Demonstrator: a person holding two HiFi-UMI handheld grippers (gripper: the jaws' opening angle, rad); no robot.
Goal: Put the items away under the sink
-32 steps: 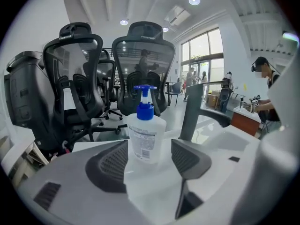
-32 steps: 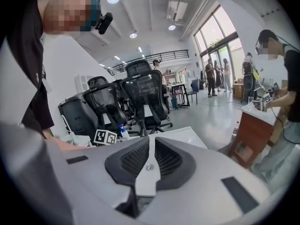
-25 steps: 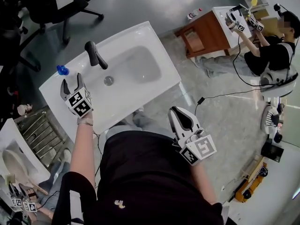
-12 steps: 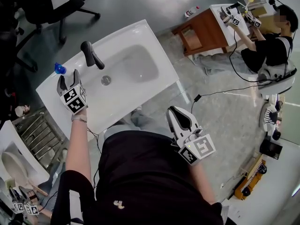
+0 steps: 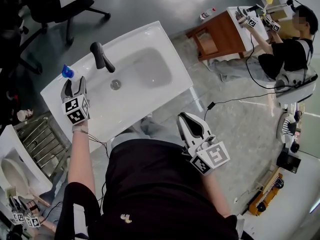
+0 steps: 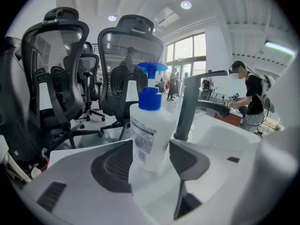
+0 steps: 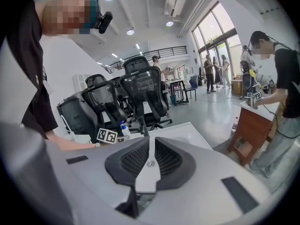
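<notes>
Two claws up, left one at the pump bottle on the sink top.
Left claw (image 5: 73,82) jaws wide and just been closing, with the white pump bottle (image 6: 150,125), blue cap, standing upright between the tips; can't tell that the pads press it. Bottle sits on the back corner of the white sink (image 5: 150,96), beside the dark faucet (image 5: 101,57). Right claw (image 7: 149,146) jaws pressed together, empty, near the person's waist, well apart from the sink.
</notes>
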